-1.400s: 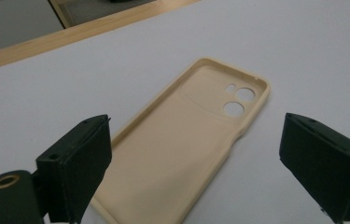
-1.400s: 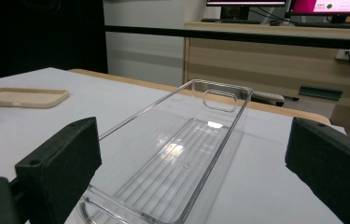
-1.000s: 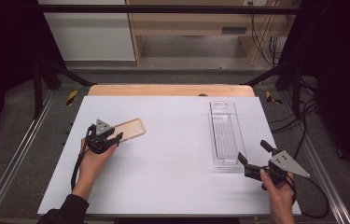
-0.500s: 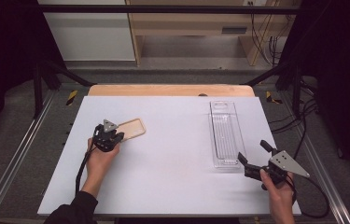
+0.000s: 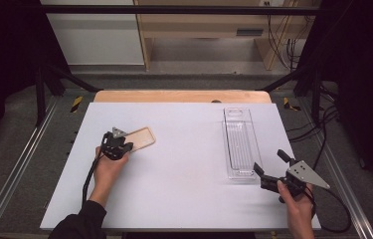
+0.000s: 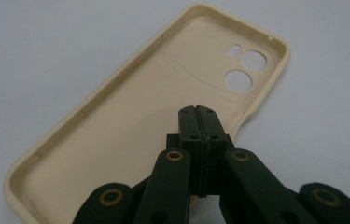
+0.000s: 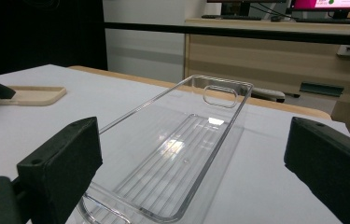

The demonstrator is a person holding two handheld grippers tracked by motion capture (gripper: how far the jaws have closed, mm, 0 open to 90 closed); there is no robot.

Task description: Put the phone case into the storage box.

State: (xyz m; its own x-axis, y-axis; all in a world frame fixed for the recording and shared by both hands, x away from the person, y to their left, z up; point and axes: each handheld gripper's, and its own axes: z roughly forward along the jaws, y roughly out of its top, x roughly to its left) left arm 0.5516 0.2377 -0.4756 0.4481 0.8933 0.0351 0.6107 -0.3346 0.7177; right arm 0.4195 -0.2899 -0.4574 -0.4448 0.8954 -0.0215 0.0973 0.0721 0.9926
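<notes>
A beige phone case [image 5: 141, 138] lies hollow side up on the white table, left of centre. My left gripper [image 5: 127, 146] is at its near end. In the left gripper view the jaws [image 6: 196, 109] are pressed together over the case [image 6: 116, 126], whose long rim runs in under the pads. A clear plastic tray [image 5: 238, 144] lies lengthwise on the right. My right gripper [image 5: 269, 162] rests just beyond the tray's near end, open wide with nothing between its jaws [image 7: 193, 140]. They frame the tray [image 7: 186, 154] in the right gripper view.
The white tabletop [image 5: 184, 189] spreads between the case and the tray. A wooden strip [image 5: 181, 96] borders its far edge. Metal rails [image 5: 20, 164] run along both sides, and cables [image 5: 333, 134] hang off to the right.
The left gripper's jaws have closed at the near end of the phone case, and the left hand has edged slightly toward it. The right hand and the tray have stayed put.
</notes>
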